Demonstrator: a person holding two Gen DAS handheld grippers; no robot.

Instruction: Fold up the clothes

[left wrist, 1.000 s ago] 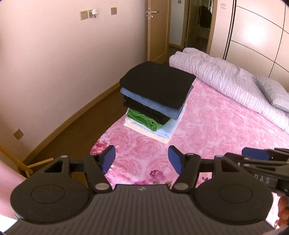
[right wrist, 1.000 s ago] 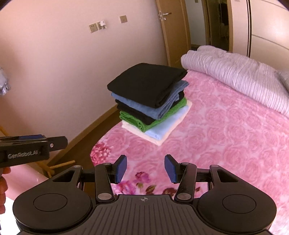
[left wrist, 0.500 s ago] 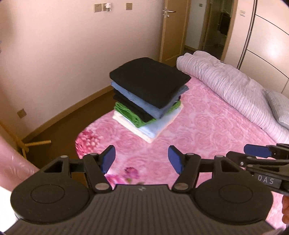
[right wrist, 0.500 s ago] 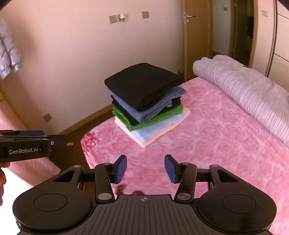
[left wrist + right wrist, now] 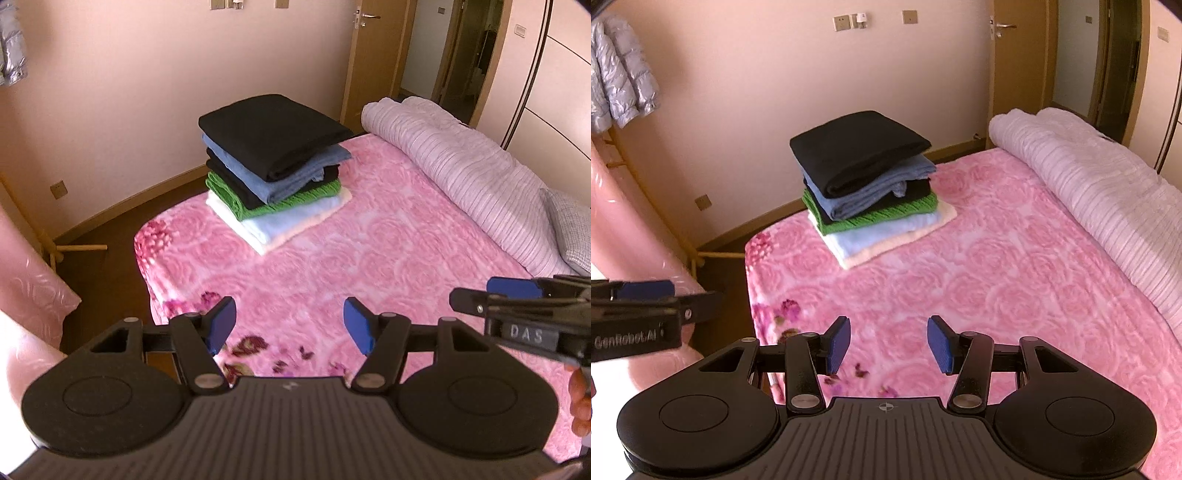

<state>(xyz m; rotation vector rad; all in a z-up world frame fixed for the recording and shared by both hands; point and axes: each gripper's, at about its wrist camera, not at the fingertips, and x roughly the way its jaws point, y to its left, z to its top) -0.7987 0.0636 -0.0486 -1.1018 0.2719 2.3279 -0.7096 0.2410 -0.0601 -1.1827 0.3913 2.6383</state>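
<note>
Left gripper [image 5: 290,325]: jaws spread wide, blue pads bare, nothing between them; held above the near edge of the bed, touching nothing.
Right gripper [image 5: 888,343]: jaws spread wide, blue pads bare, holding nothing; held above the near edge of the bed, just beside the left gripper.
Markings, left gripper: side plate reads "GenRobot.AI", seen from the right wrist view at the left edge.
Markings, right gripper: side plate reads "DAS", seen from the left wrist view at the right edge.
Stack of folded clothes [image 5: 275,173]: rests on the bed near its far left corner, well apart from both grippers. Layers from top: black, blue, black, green knit, pale blue, cream at the bottom. Edges roughly aligned, lower layers jutting out slightly.
Bed [image 5: 369,258]: covered by a pink rose-patterned blanket; darker flower print along the near edge and near left corner.
Rolled quilt [image 5: 461,166]: pale lilac, striped, lying along the far right edge of the bed.
Pillow [image 5: 570,229]: grey checked, at the right end of the quilt, partly cut off by the frame.
Padded jacket [image 5: 620,70]: silver-lilac, hanging at the upper left by the wall.
Wall fittings [image 5: 849,22]: switch plates high on the pink wall; no legible writing.
Door [image 5: 1019,74]: wooden, with a metal lever handle, beyond the bed's far edge.
Obstructions: none between the grippers and the stack.
</note>
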